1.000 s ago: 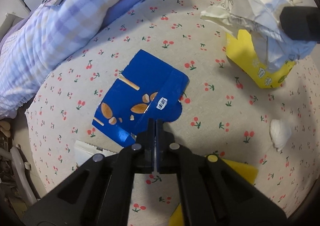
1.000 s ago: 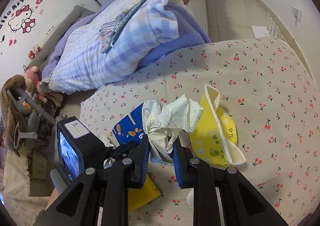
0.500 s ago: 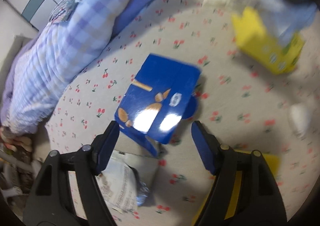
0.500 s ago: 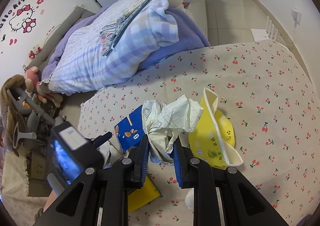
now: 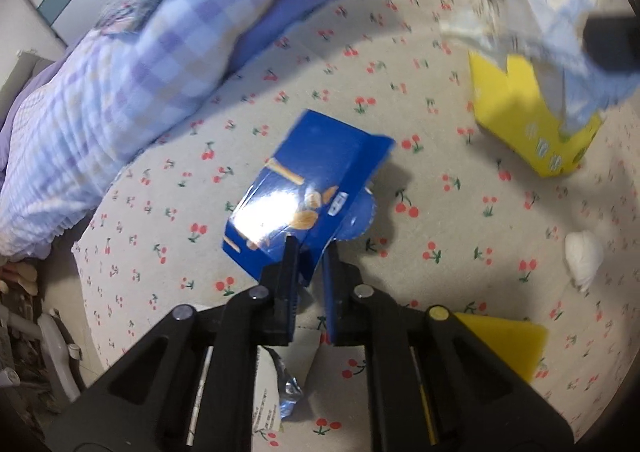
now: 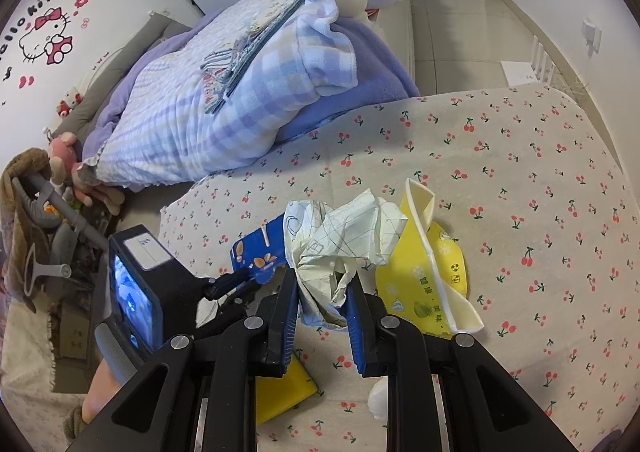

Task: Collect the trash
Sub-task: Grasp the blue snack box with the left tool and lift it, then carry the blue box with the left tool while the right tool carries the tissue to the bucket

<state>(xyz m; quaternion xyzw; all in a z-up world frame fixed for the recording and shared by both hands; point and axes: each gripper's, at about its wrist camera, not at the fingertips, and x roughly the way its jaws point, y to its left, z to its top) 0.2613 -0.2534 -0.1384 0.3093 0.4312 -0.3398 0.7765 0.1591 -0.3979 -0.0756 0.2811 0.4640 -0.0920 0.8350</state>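
Closing its jaws after springing wide a moment ago, the left gripper [image 5: 310, 256] pinches the blue snack box [image 5: 308, 187] at six o'clock, while the right gripper [image 6: 322, 292] clamps crumpled paper [image 6: 344, 240], so both pieces seem secured.

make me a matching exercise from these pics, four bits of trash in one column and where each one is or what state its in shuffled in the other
Things:
1. blue snack box
2. crumpled paper
3. yellow carton
4. white wad

Places or states:
A. lying alone on the cherry-print cloth, touched by nothing
B. gripped between the right gripper fingers
C. its near edge between the closing jaws of the left gripper
D. on the cloth beneath the crumpled paper

Pairs: 1-C, 2-B, 3-D, 4-A
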